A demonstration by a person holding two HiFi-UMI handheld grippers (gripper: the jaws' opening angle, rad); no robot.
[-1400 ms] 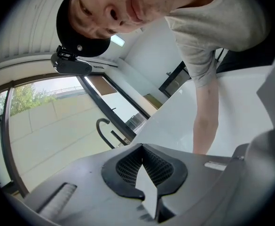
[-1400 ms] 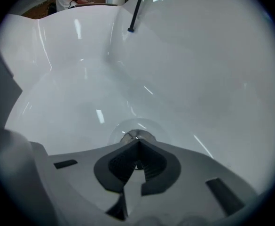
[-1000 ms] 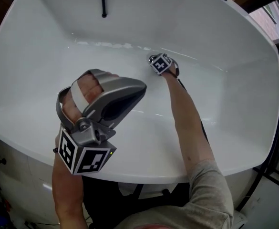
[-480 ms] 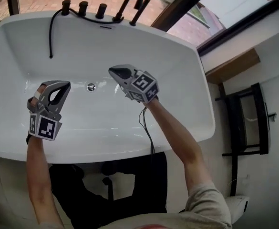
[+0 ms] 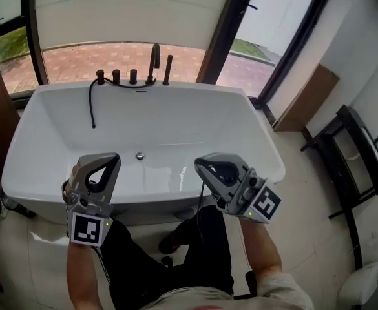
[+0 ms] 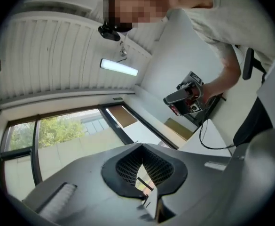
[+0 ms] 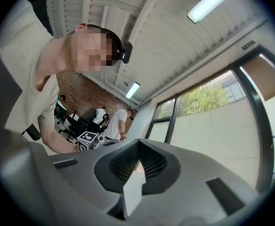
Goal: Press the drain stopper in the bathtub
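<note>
1. Head view: the glossy white bathtub (image 5: 240,128) fills the middle of the frame, a smooth rounded rectangle.
2. Left gripper (image 5: 110,161) at lower left and right gripper (image 5: 203,165) at lower centre are grey moulded shells. Both have jaws pressed together on nothing.
3. The small round metallic drain stopper (image 5: 139,155) lies on the tub floor at centre, between the grippers and apart from both.

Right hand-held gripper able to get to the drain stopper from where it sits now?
Probably yes. The drain stopper lies bare on the bathtub floor, nothing over it. The right hand-held gripper hangs by the near rim, jaws together and empty, aimed upward, so it must tip down and reach in.
</note>
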